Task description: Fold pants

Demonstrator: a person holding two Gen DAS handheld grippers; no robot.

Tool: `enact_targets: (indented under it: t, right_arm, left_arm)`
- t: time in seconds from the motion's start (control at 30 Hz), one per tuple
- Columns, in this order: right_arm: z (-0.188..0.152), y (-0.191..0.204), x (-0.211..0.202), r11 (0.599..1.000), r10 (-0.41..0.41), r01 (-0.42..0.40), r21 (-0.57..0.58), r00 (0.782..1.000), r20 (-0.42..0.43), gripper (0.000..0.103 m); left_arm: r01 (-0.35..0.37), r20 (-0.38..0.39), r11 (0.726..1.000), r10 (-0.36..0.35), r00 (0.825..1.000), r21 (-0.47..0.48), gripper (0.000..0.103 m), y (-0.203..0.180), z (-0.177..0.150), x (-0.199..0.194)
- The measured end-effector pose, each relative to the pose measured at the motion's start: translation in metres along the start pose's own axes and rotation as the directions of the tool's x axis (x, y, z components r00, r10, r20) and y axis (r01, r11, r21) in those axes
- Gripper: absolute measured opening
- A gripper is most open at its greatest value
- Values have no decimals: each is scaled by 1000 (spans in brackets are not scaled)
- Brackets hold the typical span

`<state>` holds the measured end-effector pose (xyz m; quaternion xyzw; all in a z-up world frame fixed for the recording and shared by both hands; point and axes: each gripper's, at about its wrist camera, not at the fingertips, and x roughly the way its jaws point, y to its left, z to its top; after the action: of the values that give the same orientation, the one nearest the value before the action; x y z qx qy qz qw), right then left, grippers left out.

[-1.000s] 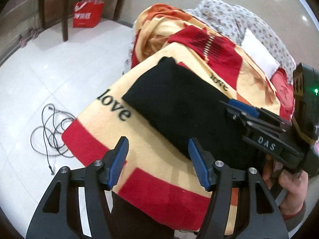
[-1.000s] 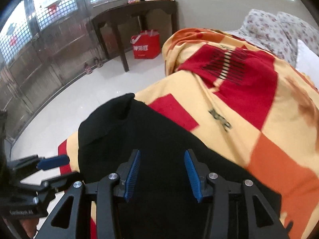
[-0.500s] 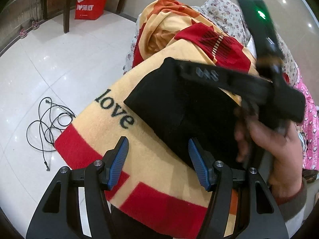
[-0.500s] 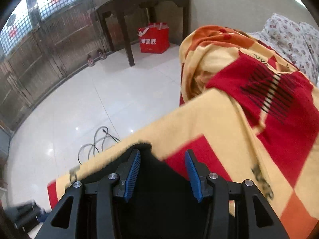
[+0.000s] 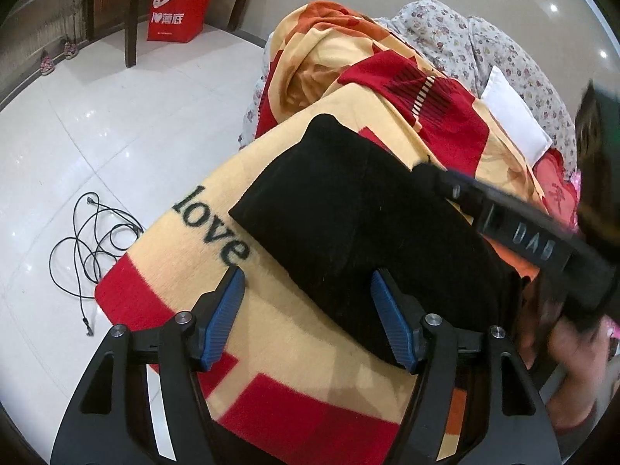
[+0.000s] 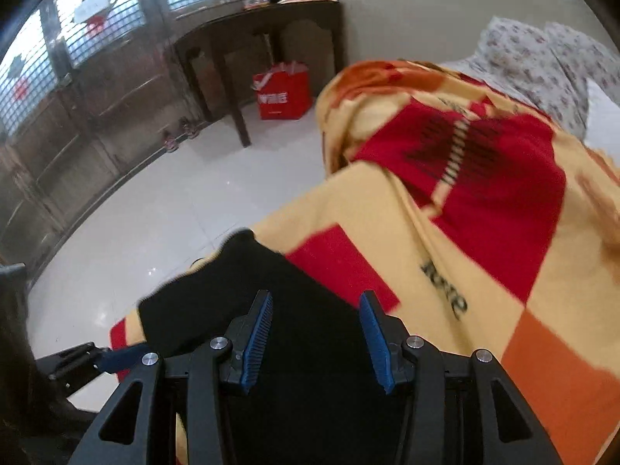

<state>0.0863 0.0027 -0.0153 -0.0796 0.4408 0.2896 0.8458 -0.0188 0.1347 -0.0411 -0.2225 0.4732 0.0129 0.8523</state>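
Left wrist view: black pants (image 5: 368, 224) lie folded flat on patterned blanket (image 5: 294, 364).

Near end of the black pants (image 5: 348, 213) runs under the left gripper (image 5: 306, 310) frame and off the bottom edge, so can't see where it stops. Right gripper (image 5: 515, 228) cuts across the far side in the left wrist view, motion-blurred; tips lost against the dark cloth, can't tell if gapped or closed there. Hand (image 5: 573, 348) holding it is smeared, partly off frame. Right wrist view: pants (image 6: 310, 368) edge and blanket (image 6: 465, 232) lettering blurred, unreadable. Bag (image 5: 176, 15) print only partly legible. Small items by the floor edge (image 5: 58, 58) too small to ID.
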Motion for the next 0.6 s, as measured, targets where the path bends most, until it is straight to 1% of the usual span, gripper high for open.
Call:
enact_targets:
  t: [0.07, 0.1, 0.17, 0.2, 0.27, 0.3, 0.33, 0.4, 0.43, 0.5, 0.57, 0.6]
  right_arm:
    - [-3, -5, 10, 999, 26, -25, 34, 999, -21, 45]
    - [-2, -3, 15, 999, 25, -24, 27, 999, -29, 45]
    - [3, 5, 22, 1000, 19, -20, -11, 999, -29, 45]
    - [6, 9, 27, 999, 25, -26, -33, 999, -38, 45]
    - [16, 18, 39, 996, 6, -11, -83, 998, -63, 46]
    - [18, 18, 44, 995, 13, -19, -93, 998, -64, 47]
    - [23, 19, 48, 995, 44, -50, -92, 997, -67, 47]
    - [26, 16, 56, 994, 76, -81, -78, 995, -66, 47]
    - [26, 13, 59, 993, 89, -93, -73, 994, -59, 47]
    - [23, 5, 62, 991, 131, -132, -26, 991, -30, 47]
    - [21, 2, 60, 988, 155, -155, 0, 988, -12, 47]
    - [21, 3, 60, 988, 155, -155, 0, 988, -12, 47]
  left_arm:
    - [-12, 1, 1000, 12, 1000, -1, 69, -2, 1, 1]
    - [-18, 1, 1000, 18, 1000, 1, 69, -3, 1, 1]
    - [-27, 2, 1000, 27, 1000, 5, 69, -4, 1, 2]
    - [-29, 2, 1000, 29, 1000, 6, 69, -5, 1, 2]
    - [-29, 4, 1000, 29, 1000, 3, 70, -5, 2, 3]
    - [-31, 6, 1000, 31, 1000, 2, 71, -5, 2, 3]
    - [-33, 7, 999, 33, 999, 4, 71, -6, 2, 4]
    - [-37, 11, 999, 37, 999, 10, 72, -7, 2, 4]
    - [-36, 12, 999, 36, 999, 9, 72, -7, 2, 5]
    - [-29, 19, 1000, 29, 999, 4, 73, -6, 3, 6]
    - [-25, 26, 1000, 25, 999, 2, 73, -6, 4, 7]
    - [-27, 29, 1000, 27, 999, 1, 73, -6, 5, 7]
